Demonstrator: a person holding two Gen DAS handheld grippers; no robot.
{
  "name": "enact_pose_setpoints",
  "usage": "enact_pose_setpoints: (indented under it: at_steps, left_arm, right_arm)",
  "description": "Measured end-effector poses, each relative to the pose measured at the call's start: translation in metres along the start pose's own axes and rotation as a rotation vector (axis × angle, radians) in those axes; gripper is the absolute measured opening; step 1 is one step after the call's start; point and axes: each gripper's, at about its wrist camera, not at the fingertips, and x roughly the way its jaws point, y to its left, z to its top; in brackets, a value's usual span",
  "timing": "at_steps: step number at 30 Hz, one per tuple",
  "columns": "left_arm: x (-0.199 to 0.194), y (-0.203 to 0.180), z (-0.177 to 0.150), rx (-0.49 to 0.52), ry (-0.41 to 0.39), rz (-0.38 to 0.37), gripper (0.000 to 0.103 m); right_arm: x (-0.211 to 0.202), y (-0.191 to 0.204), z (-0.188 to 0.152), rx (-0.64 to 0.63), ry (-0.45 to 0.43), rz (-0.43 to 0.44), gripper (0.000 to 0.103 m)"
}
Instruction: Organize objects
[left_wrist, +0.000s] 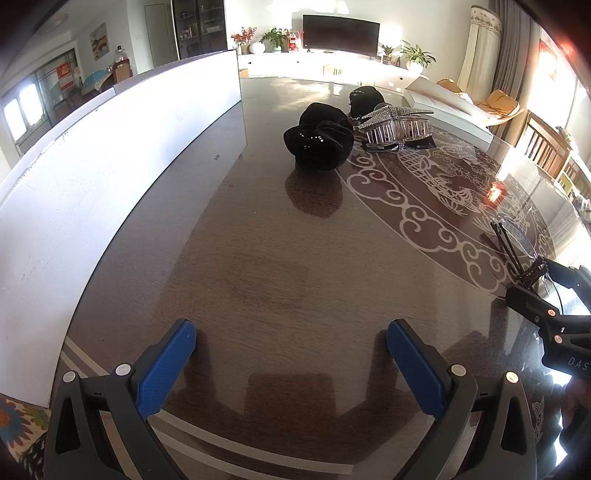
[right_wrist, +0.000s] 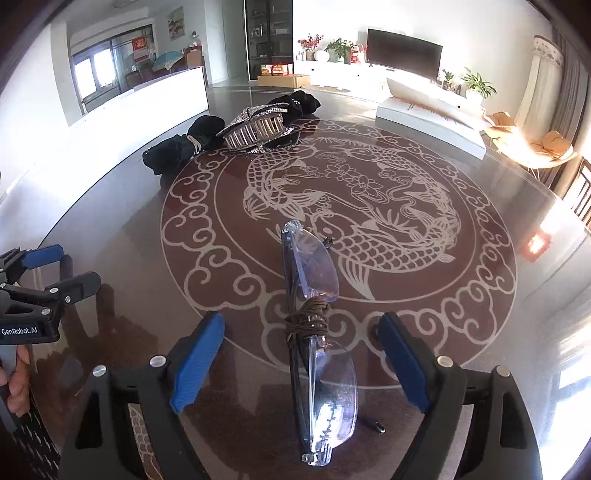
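Observation:
Folded rimless glasses with a brown cord wound round the middle lie on the glass table between the open fingers of my right gripper, untouched by the pads. In the left wrist view the glasses lie at the far right. A black velvet scrunchie, a clear rhinestone claw clip and another black fabric piece lie ahead of my left gripper, which is open and empty over bare table. The clip and scrunchie also show far off in the right wrist view.
A long white box runs along the table's left side. Another white box lies at the far right. The table has a round koi pattern. My left gripper's body shows at the left of the right wrist view.

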Motion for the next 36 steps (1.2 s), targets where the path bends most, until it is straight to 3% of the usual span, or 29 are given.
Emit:
enact_pose_setpoints:
  at_steps: [4,36]
  left_arm:
    - [0.0003,-0.0002,0.0003,-0.001,0.000,0.002,0.103]
    - [-0.0009,0.0011,-0.0017,0.014,0.018,-0.011,0.103]
  right_arm:
    - [0.0031,-0.0029,-0.0013,0.015,0.020,-0.009,0.103]
    - [0.0025,-0.0026,-0.0031,0.015,0.021,-0.012,0.103]
